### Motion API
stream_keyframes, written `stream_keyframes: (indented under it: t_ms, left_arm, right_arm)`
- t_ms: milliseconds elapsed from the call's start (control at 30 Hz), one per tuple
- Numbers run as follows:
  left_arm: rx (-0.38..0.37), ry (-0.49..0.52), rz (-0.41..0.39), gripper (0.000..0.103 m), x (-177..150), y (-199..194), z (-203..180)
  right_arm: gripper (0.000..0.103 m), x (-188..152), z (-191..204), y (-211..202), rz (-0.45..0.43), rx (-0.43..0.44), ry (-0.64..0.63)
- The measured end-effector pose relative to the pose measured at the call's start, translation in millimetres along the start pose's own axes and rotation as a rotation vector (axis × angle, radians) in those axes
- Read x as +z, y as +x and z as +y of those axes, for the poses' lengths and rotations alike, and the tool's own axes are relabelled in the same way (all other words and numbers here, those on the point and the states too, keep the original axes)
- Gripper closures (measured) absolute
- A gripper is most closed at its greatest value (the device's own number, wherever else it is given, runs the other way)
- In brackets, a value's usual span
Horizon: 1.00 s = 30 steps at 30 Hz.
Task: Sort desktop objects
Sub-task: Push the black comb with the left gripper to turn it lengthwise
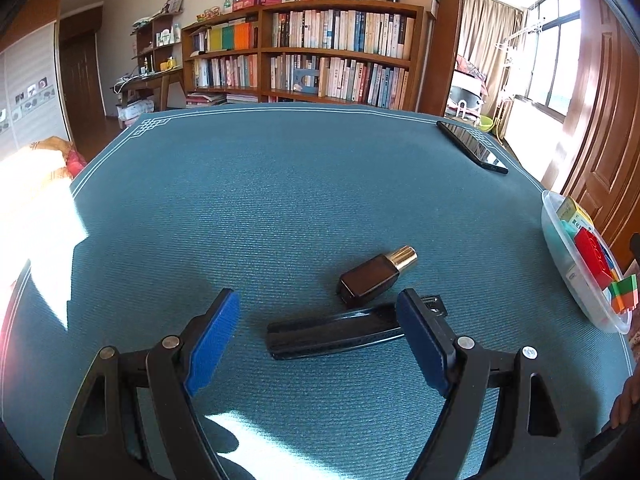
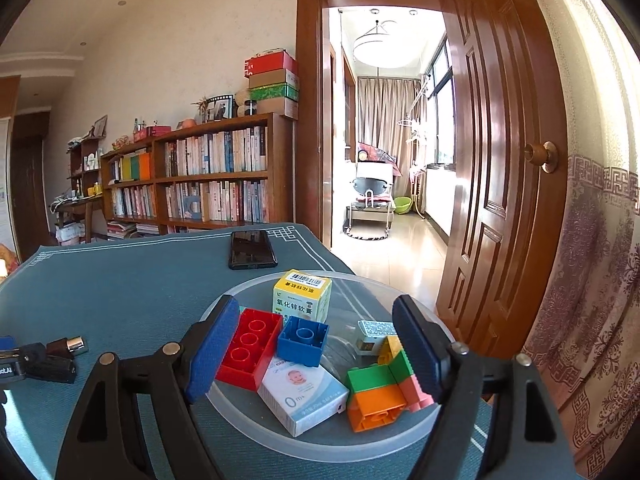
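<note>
Above the teal mat (image 1: 280, 200), the left claw (image 1: 318, 322) hangs with its jaws wide apart and nothing gripped. A flat black clip (image 1: 336, 334) lies on the mat between its fingers, its far end passing behind the right-hand pad (image 1: 424, 344); whether that pad touches it cannot be told. Just beyond the clip, touching or nearly so, a dark bottle (image 1: 370, 280) with a gold cap lies on its side. A phone (image 1: 472, 146) rests well ahead near the mat's far right corner, and a clear bowl (image 1: 560, 264) sits off to the right at the edge. Meanwhile the right claw (image 2: 312, 344) is poised over that bowl (image 2: 248, 420), also wide open and holding nothing. Between its fingers, inside the bowl, lie a red brick (image 2: 248, 346), a blue brick (image 2: 302, 338), a baby-product box (image 2: 304, 398), a yellow-and-white box (image 2: 302, 296) standing behind them, and a green, orange and pink block stack (image 2: 380, 392) close to the right-hand pad (image 2: 418, 350). A small patterned box (image 2: 374, 334) sits partly hidden behind the stack. Far left of this claw the bottle (image 2: 66, 346) and clip (image 2: 52, 368) are seen again; the phone (image 2: 252, 249) lies straight ahead.
</note>
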<state>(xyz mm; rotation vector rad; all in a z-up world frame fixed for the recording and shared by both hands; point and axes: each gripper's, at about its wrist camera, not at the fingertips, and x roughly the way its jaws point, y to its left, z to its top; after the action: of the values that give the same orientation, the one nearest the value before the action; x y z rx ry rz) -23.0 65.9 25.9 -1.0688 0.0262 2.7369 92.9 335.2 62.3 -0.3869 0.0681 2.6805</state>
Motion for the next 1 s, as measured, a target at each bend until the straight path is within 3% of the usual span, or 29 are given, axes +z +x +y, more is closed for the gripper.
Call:
stream_keyframes:
  t_ms: [333,667,800,1000]
  left_arm:
    - [-0.005,0.035,-0.027,0.019,9,6,0]
    - [-0.063,0.024,0.008,0.019,4,9,2]
    - [-0.104,0.045,0.064,0.019,-7,11,-4]
    - [-0.116,0.110,0.065,0.019,-18,-1,-10]
  right_arm:
    - [0.020,-1,4,0,0.014,0.035,0.000]
    - [0.020,-3,6,-3,0.015,0.045,-0.010]
    - [0.020,-2,6,-3,0.013,0.047,-0.010]
    - [0.020,-2,7,-4,0.014,0.053,-0.012]
